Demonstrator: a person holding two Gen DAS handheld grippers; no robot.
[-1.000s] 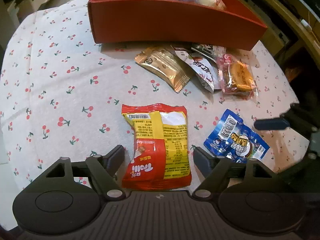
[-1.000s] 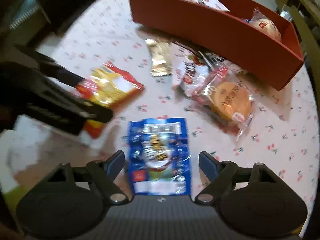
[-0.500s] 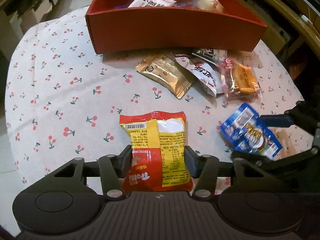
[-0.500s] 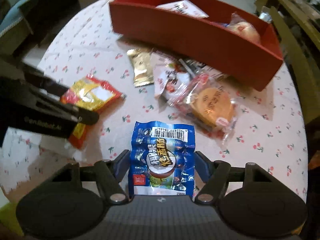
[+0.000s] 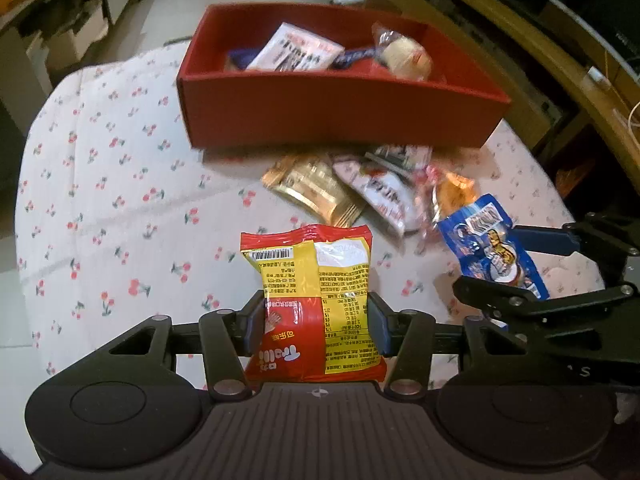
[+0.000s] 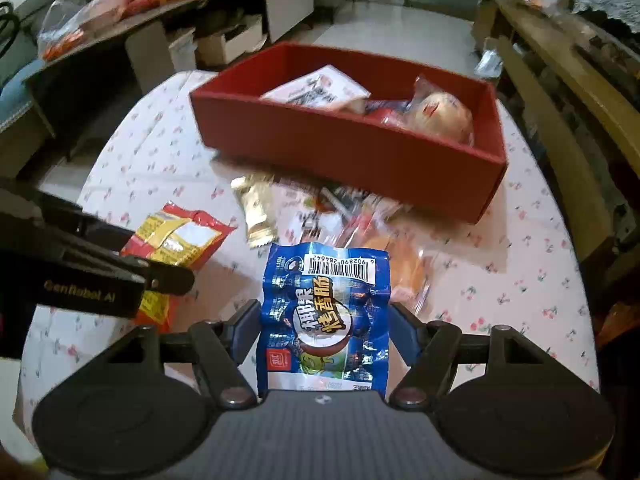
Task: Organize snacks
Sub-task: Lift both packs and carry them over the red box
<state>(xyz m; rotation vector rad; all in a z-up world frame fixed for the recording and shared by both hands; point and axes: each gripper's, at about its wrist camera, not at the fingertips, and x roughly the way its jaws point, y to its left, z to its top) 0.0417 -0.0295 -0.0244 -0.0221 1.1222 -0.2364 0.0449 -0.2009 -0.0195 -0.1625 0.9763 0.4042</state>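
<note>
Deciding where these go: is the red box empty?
No. The red box already holds a white packet and a wrapped bun.

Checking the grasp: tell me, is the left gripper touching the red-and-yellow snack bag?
Touching. The left wrist view shows the left gripper pressing both sides of the red-and-yellow snack bag.

- The box [image 5: 340,116] sits on the worktop [image 5: 120,184].
- Several packets [image 5: 296,50] lie in the box.
- More packets [image 5: 316,192] lie just before the box.

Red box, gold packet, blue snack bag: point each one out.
red box [image 5: 328,116], left wrist view, front wall.
gold packet [image 5: 316,190], left wrist view, middle of wrapper.
blue snack bag [image 6: 326,312], right wrist view, printed front, between the gripper fingers.
</note>
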